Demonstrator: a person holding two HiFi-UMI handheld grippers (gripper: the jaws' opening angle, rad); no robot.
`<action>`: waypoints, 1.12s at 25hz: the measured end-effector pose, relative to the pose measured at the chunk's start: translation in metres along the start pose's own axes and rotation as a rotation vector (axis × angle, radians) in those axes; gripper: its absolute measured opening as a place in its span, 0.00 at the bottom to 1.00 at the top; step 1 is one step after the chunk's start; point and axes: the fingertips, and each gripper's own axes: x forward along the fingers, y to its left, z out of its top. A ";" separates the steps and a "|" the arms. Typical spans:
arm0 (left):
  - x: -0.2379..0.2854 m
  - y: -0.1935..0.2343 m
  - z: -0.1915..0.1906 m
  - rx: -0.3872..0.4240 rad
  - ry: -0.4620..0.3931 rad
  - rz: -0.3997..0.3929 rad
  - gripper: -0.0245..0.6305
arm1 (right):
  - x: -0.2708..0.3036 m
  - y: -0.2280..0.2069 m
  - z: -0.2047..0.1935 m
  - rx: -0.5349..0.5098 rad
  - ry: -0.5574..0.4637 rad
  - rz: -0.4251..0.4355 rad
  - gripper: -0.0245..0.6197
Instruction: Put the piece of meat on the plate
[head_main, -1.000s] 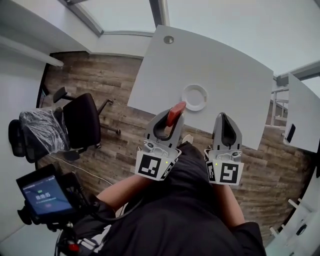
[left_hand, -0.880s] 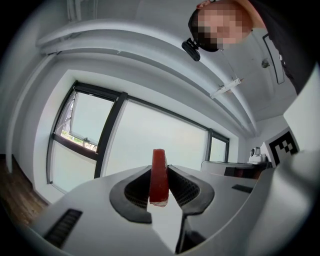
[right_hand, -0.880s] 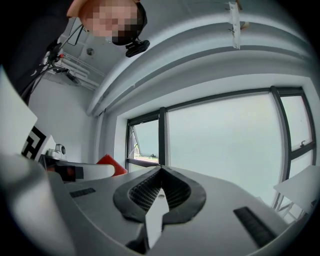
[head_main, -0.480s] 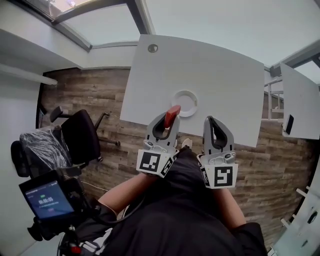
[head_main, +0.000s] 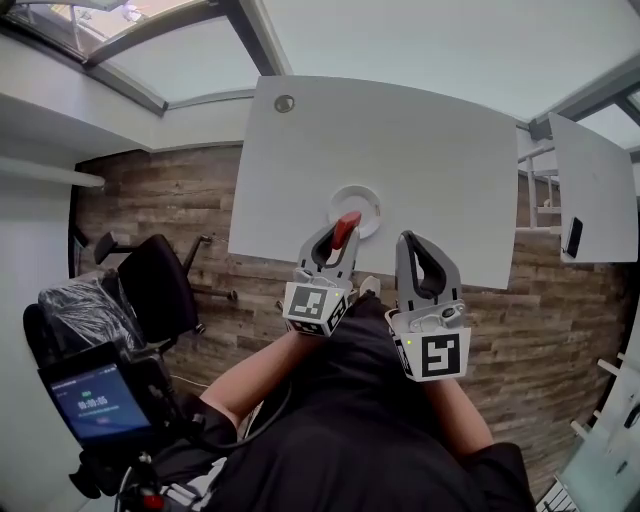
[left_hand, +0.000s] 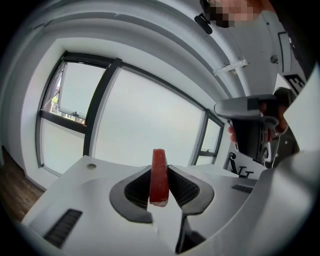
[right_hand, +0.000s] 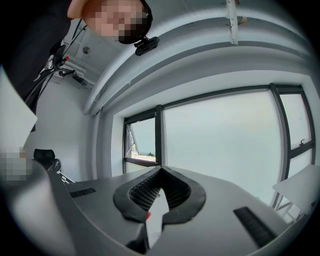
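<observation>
A red slab of meat (head_main: 345, 231) stands upright between the jaws of my left gripper (head_main: 340, 232), which is shut on it; the left gripper view shows the meat (left_hand: 159, 176) pinched between the two ribbed pads. In the head view it hangs near the front edge of the white table (head_main: 420, 150), just short of the small white plate (head_main: 356, 204). My right gripper (head_main: 412, 243) sits beside it to the right, its tips meeting with nothing between them (right_hand: 159, 171).
A black office chair (head_main: 155, 285) stands on the wood floor at the left. A second white table (head_main: 590, 195) lies at the right. A phone on a mount (head_main: 95, 405) sits low at the left. Large windows (left_hand: 145, 125) lie ahead.
Across the three head views my left gripper has dropped lower with the meat and sits closer to the plate's near rim. The right gripper has barely shifted.
</observation>
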 end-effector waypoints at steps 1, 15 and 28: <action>0.001 0.000 -0.004 0.005 0.012 -0.001 0.19 | -0.002 0.002 0.004 -0.007 -0.008 -0.002 0.05; 0.036 0.011 -0.070 0.004 0.148 0.006 0.19 | -0.002 -0.012 -0.009 -0.039 0.027 -0.016 0.05; 0.071 0.046 -0.112 -0.075 0.256 -0.023 0.19 | 0.022 -0.004 -0.021 -0.053 0.074 0.026 0.05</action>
